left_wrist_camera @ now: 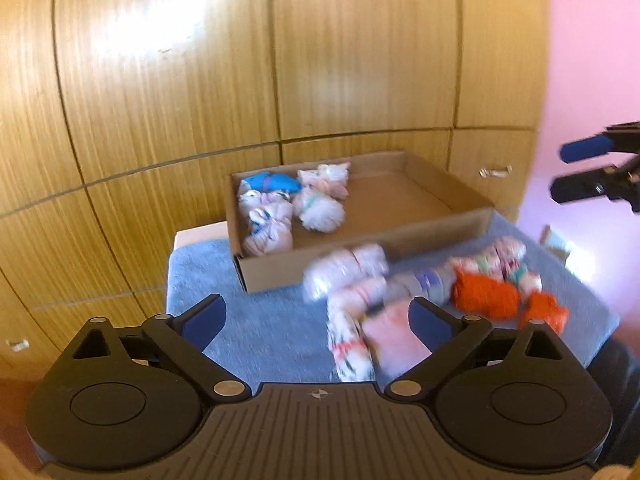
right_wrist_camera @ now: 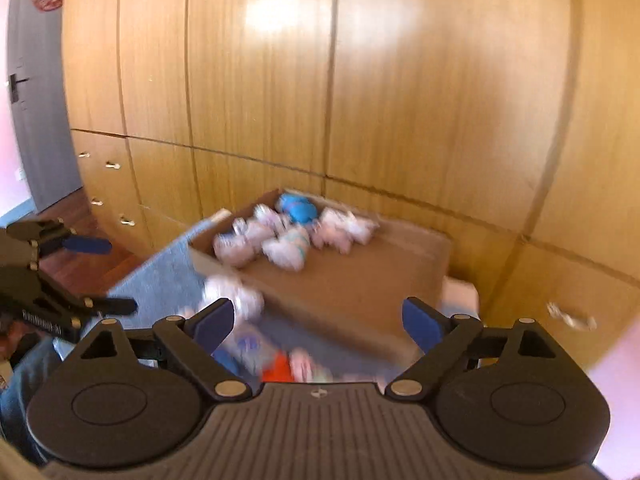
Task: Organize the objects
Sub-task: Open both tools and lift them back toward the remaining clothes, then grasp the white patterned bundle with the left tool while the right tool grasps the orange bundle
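A shallow cardboard box [left_wrist_camera: 424,236] stands on a blue towel [left_wrist_camera: 256,320], with several rolled sock bundles [left_wrist_camera: 292,204] in its left end; it also shows in the right wrist view [right_wrist_camera: 360,280]. More bundles lie loose on the towel in front of the box, among them white ones [left_wrist_camera: 344,268], a pink one [left_wrist_camera: 392,336] and orange ones [left_wrist_camera: 488,296]. My left gripper [left_wrist_camera: 316,316] is open and empty above the towel, close to the loose pile. My right gripper [right_wrist_camera: 320,320] is open and empty, held above the loose bundles [right_wrist_camera: 280,364] and the box's front.
Wooden wardrobe doors and drawers [left_wrist_camera: 160,80] with small metal handles [left_wrist_camera: 496,171] rise right behind the box. A pink wall [left_wrist_camera: 592,60] is at the right. A grey door [right_wrist_camera: 36,92] stands far left in the right wrist view. Both views are motion-blurred.
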### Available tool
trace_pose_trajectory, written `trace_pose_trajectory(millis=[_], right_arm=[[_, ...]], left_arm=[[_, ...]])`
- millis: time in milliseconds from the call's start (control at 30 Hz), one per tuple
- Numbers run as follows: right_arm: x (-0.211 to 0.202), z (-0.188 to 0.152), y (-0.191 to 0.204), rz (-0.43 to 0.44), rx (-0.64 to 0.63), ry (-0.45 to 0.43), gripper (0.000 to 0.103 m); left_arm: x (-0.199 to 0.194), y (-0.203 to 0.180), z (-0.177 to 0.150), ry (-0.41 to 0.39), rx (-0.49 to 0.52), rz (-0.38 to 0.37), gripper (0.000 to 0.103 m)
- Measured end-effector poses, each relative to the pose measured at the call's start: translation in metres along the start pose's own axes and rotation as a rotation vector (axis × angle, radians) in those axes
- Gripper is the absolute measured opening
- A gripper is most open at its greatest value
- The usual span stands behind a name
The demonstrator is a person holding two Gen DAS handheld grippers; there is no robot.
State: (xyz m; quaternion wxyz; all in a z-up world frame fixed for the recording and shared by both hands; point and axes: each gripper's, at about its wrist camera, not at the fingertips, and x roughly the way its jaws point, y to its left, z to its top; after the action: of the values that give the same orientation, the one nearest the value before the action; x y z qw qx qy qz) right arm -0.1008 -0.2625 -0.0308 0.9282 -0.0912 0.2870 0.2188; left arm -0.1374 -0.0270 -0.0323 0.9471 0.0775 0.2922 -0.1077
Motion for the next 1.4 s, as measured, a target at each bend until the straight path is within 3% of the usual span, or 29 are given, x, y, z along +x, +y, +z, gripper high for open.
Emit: trace_pose_trajectory(millis=[133,300,567,733,867,1000,1200,1267,1400], right_arm=[[0.003,-0.056,0.010,-0.035,0.070,0.010,0.089],[0.020,-0.088,0.030,-0.085,0.067,0.043,0.082],[0.035,-0.099,0.034,-0.086,0.083,0.064,0.066],[0.029,-0.107,0.034,-0.101,0.089,0.069,0.059],[0.032,-0.111,0.031,-0.108,0.115,0.072,0.059],[0.035,-0.111,0.032,-0.103,0.125,0.077,0.057],[0.036,-0.114,0.029,-0.092,0.161,0.076,0.050],[0.036,-0.114,0.028,-0.085,0.168,0.075,0.049],[0.034,-0.114,0.026,-0.087,0.168,0.069,0.047]], left_arm=[[0.010,-0.013,-0.019,0.030,0.071,0.019,0.099],[0.031,-0.013,-0.028,0.086,0.095,0.041,0.096],[0.058,-0.006,-0.030,0.139,0.090,0.072,0.094],[0.055,0.001,-0.028,0.135,0.070,0.099,0.095],[0.057,0.005,-0.029,0.164,0.032,0.113,0.096],[0.064,-0.004,-0.030,0.175,0.063,0.096,0.094],[0.075,-0.014,-0.030,0.189,0.053,0.053,0.073],[0.076,-0.014,-0.028,0.197,0.035,0.031,0.055],[0.075,-0.017,-0.028,0.197,0.043,0.012,0.034]])
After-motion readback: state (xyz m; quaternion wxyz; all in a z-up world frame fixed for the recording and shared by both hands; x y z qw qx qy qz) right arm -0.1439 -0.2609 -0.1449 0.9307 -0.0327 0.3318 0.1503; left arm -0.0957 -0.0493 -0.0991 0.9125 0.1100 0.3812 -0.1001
